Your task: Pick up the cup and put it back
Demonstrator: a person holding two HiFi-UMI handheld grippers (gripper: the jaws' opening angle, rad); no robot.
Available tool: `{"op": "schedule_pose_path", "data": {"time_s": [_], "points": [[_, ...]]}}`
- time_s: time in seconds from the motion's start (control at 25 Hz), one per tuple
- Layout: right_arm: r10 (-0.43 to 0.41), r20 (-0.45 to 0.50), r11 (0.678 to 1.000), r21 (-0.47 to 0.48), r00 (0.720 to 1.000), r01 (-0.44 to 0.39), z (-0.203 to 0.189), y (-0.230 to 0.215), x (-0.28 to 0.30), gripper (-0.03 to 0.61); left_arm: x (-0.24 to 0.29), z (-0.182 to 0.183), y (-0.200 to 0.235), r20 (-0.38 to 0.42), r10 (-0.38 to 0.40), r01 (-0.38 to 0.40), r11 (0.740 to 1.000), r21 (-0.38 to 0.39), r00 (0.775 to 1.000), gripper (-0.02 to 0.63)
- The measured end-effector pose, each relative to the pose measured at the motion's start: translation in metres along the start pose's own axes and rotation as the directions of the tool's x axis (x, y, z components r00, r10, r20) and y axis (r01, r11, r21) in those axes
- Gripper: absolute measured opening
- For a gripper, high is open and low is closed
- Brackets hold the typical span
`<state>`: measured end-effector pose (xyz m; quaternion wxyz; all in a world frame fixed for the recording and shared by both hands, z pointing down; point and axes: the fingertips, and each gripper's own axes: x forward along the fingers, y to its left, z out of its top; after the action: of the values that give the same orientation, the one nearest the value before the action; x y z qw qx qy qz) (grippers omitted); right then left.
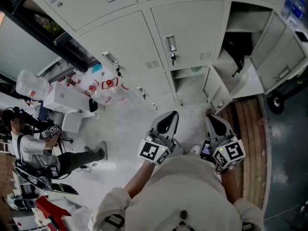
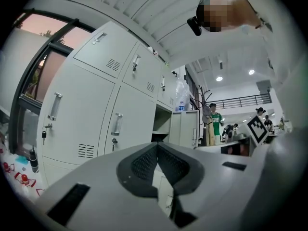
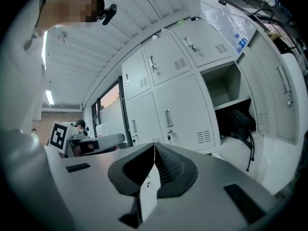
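Observation:
No cup shows plainly in any view. A small pale green thing (image 1: 196, 69) sits at the top of an open low locker compartment (image 1: 189, 85); I cannot tell what it is. My left gripper (image 1: 169, 115) and right gripper (image 1: 211, 116) are held side by side in front of my chest, pointing level at the grey lockers. In the left gripper view the left gripper (image 2: 156, 145) has its jaws closed tip to tip with nothing between them. The right gripper (image 3: 154, 145) looks the same in its own view, jaws together and empty.
Grey lockers (image 1: 192, 28) fill the wall ahead. One upper compartment stands open with a black bag (image 1: 236, 47) inside, and its door (image 1: 281, 57) swings right. A wooden board (image 1: 250, 129) lies on the floor at right. A person (image 1: 29, 146) sits at left among boxes.

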<state>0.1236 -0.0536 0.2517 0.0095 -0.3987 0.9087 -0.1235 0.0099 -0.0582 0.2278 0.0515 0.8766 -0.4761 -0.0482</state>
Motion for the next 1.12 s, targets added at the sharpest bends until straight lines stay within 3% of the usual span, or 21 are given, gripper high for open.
{"op": "schedule_pose_path", "data": {"time_s": [0.44, 0.88, 1.12], "points": [[-0.075, -0.008, 0.997, -0.01, 0.997, 0.075, -0.017, 0.032, -0.002, 0.025, -0.02, 0.004, 0.001, 0.011, -0.113, 0.113, 0.994, -0.008, 0.994, 0.008], [-0.262, -0.023, 0.965, -0.006, 0.965, 0.262, -0.048, 0.139, 0.045, 0.025, -0.134, -0.002, 0.116, -0.029, -0.175, 0.173, 0.983, -0.052, 0.984, 0.008], [-0.356, -0.034, 0.934, -0.012, 0.934, 0.356, -0.056, 0.181, 0.028, 0.025, -0.17, -0.011, 0.129, -0.04, -0.24, 0.236, 0.969, -0.078, 0.97, 0.008]]}}
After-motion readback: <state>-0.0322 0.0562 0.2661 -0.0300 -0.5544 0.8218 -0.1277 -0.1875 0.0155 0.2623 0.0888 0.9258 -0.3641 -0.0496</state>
